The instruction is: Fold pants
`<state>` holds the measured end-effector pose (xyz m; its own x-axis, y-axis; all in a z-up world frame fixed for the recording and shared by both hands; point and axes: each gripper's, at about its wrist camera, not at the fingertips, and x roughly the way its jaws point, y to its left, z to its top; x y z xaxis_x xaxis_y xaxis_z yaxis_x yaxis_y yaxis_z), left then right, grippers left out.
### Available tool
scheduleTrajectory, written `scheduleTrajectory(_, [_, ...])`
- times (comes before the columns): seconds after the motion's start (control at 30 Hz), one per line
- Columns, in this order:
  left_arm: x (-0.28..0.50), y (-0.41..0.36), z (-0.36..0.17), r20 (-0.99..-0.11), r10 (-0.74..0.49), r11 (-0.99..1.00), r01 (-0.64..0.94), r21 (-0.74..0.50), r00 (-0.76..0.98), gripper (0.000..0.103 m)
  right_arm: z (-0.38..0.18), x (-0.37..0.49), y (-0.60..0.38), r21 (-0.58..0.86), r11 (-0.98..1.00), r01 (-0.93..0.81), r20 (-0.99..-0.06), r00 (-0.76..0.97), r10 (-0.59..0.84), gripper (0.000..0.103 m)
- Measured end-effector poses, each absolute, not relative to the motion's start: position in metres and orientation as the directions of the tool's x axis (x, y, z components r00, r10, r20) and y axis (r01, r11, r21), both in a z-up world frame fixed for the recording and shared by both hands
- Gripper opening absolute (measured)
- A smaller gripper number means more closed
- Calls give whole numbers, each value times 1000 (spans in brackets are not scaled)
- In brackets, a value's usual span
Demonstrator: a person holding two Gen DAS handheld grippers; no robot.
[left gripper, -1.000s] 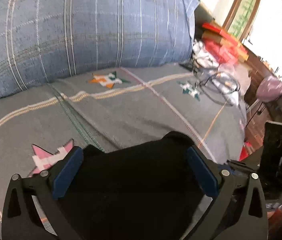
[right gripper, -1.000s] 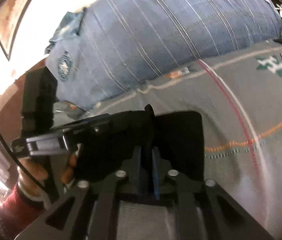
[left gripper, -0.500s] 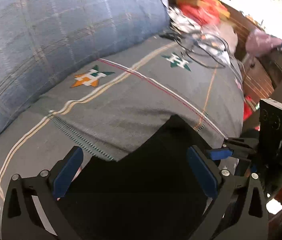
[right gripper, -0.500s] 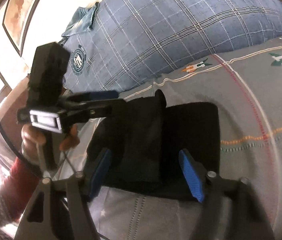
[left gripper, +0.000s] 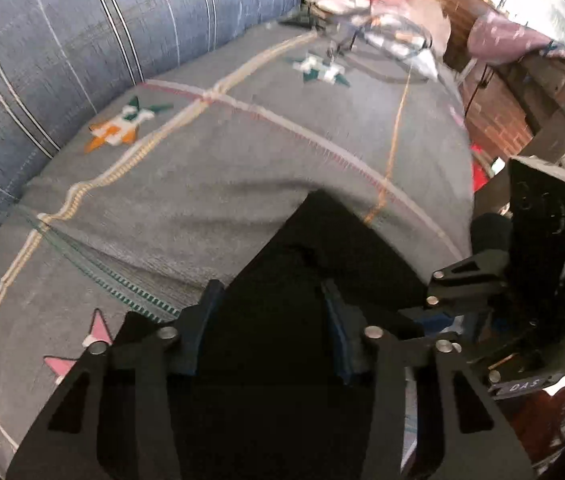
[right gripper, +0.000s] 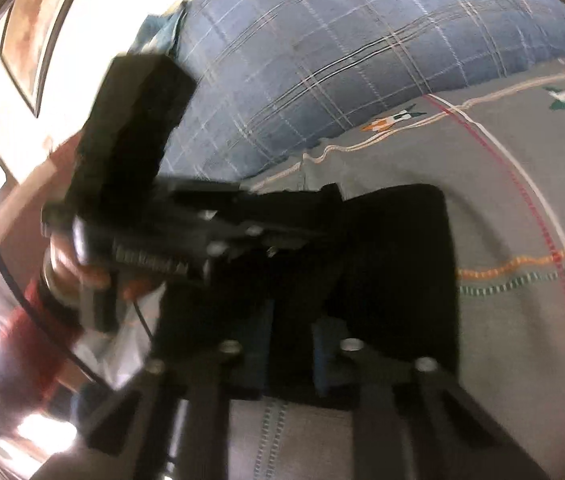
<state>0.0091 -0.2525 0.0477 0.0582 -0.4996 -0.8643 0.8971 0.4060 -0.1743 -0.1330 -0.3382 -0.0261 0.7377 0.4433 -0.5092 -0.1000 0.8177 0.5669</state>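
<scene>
Both grippers have narrowed since half a second ago: the left gripper, then spread wide, now stands with its blue pads partly closed around dark cloth, and the right gripper likewise brackets the near edge, a gap remaining between its pads. Whether either actually pinches fabric cannot be told. One pair of black pants, already folded to a compact rectangle, lies on the grey bedspread at lower centre of both views. One blue plaid pillow fills the upper frame. The step in hand appears to be securing the near edge for a further fold; the next move would call for both grippers to close fully and carry that edge across evenly. Grippers: two.
</scene>
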Motion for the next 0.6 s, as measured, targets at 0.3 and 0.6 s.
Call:
scheduleTrajectory(0.3, [-4, -258, 125, -745, -660, 355, 913, -201, 92, 37, 58, -164, -344, 432, 889, -155, -412, 842, 347, 9])
scheduleTrajectory(0.6, [3, -300, 40, -824, -543, 490, 858, -153, 162, 67, -6, -159, -363, 316, 945, 83, -640, 754, 148, 24])
